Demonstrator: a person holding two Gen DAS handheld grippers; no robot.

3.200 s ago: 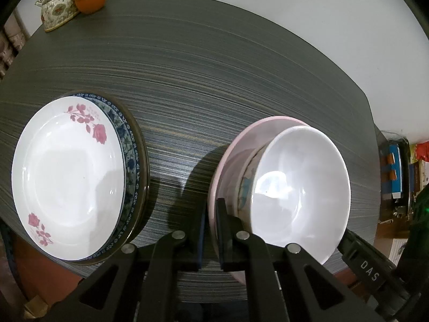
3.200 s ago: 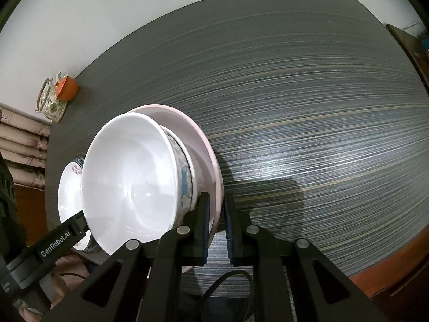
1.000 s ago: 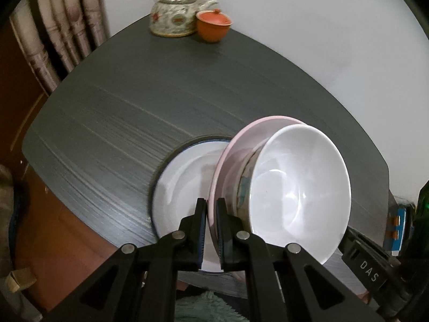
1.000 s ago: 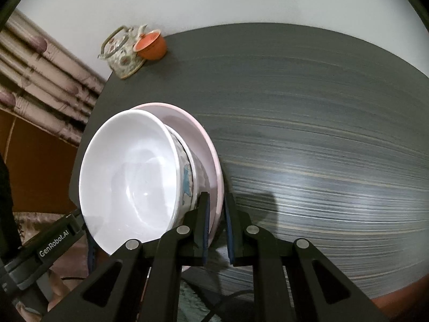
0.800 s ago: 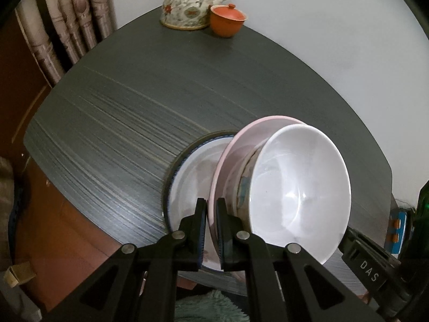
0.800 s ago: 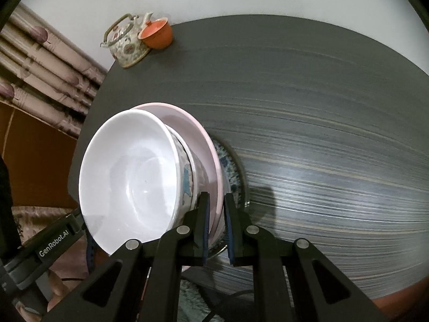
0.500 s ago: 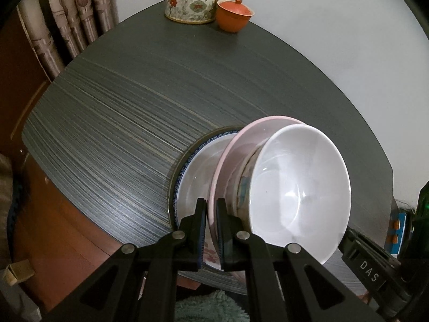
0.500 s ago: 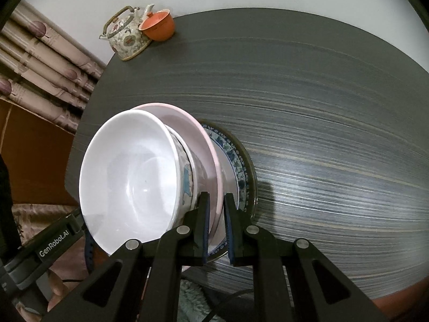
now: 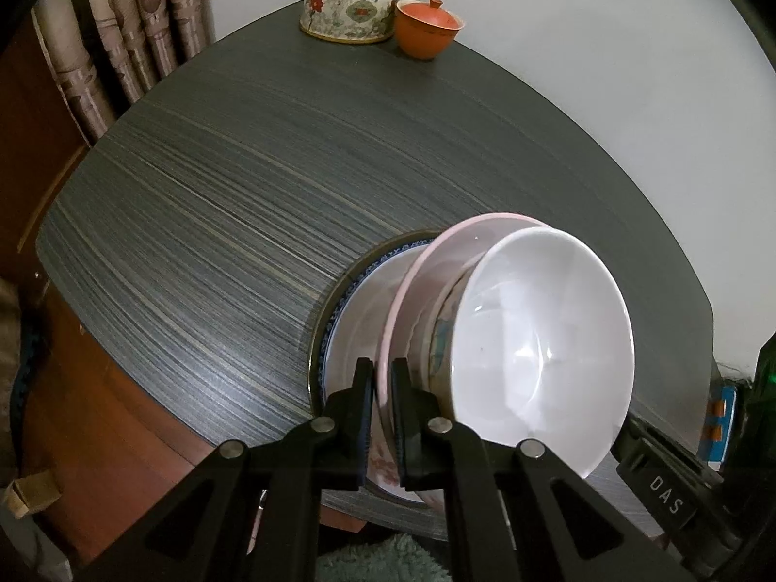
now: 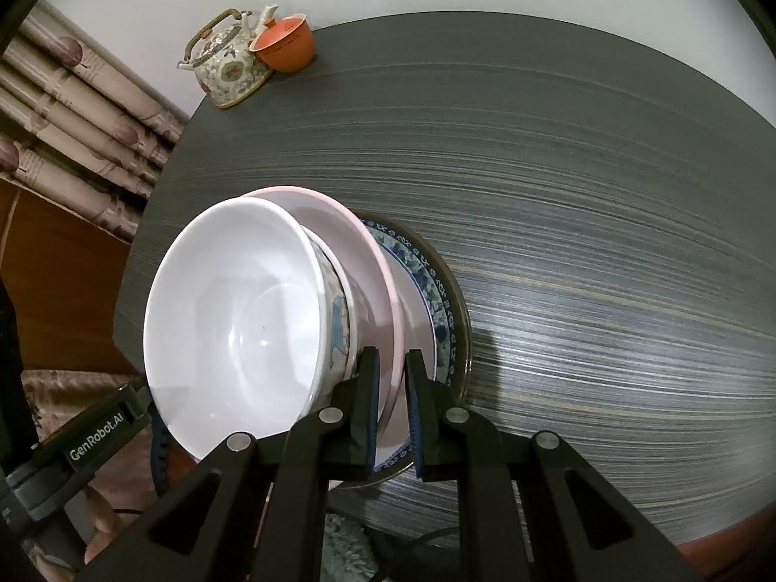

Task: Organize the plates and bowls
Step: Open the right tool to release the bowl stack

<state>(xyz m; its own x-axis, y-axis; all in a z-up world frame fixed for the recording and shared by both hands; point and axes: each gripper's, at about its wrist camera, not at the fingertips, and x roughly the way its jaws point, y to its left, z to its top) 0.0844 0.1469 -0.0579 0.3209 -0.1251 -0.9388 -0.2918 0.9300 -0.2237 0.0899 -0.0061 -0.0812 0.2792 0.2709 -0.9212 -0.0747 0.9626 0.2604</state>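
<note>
Both grippers hold one pink plate (image 9: 427,271) by opposite edges of its rim. My left gripper (image 9: 383,388) is shut on the near rim in the left wrist view; my right gripper (image 10: 390,378) is shut on the rim of the pink plate (image 10: 368,262) in the right wrist view. On the plate sit nested bowls, a white bowl (image 9: 538,339) (image 10: 233,320) on top of a patterned one (image 10: 339,320). The load hangs over a stack of plates on the table, a white plate (image 9: 359,320) on a blue-patterned plate (image 10: 427,281).
A dark striped round table (image 9: 233,179) has a floral teapot (image 9: 354,5) and a lidded orange cup (image 9: 427,29) at its far edge by the white wall. Curtains (image 9: 121,39) hang on the left. The plate stack sits near the table's front edge.
Both grippers have carried the pink plate with the bowls leftward until it hangs over the plate stack. The teapot and cup look closer.
</note>
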